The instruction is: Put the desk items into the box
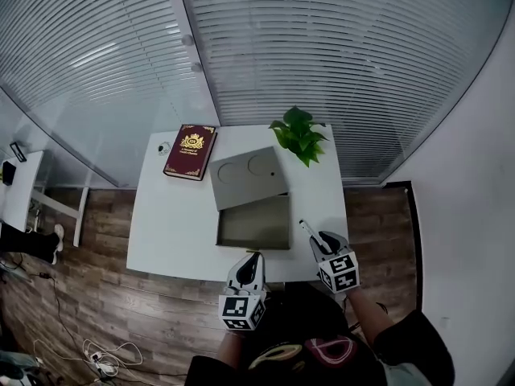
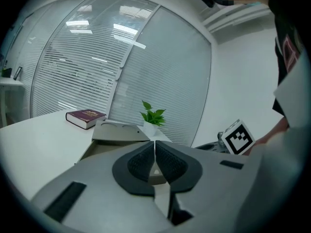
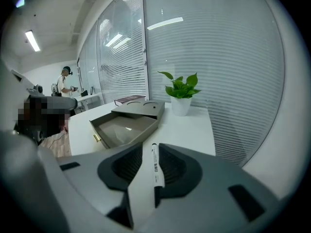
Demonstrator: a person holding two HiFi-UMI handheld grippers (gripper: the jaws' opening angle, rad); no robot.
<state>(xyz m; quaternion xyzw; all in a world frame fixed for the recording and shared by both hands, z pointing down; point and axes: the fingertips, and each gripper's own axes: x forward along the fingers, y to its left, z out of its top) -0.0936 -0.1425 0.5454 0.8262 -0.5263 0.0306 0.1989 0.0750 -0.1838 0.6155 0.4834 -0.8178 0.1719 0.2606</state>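
Observation:
A white marker pen (image 1: pixel 306 229) lies on the white table (image 1: pixel 173 223) at its front right. My right gripper (image 1: pixel 315 238) is around it. In the right gripper view the marker pen (image 3: pixel 155 165) rests against the right pad, and a gap shows between it and the left pad; the jaws stand open. The grey box (image 1: pixel 254 223) sits mid-table with its drawer (image 3: pixel 122 128) pulled out and bare inside. My left gripper (image 1: pixel 254 257) hovers at the table's front edge, and in its own view the left gripper (image 2: pixel 155 144) is shut with nothing in it.
A dark red book (image 1: pixel 191 151) lies at the table's back left with a small round object (image 1: pixel 164 148) beside it. A potted plant (image 1: pixel 299 133) stands at the back right. Glass walls with blinds run behind the table. A person (image 3: pixel 62 84) stands far off.

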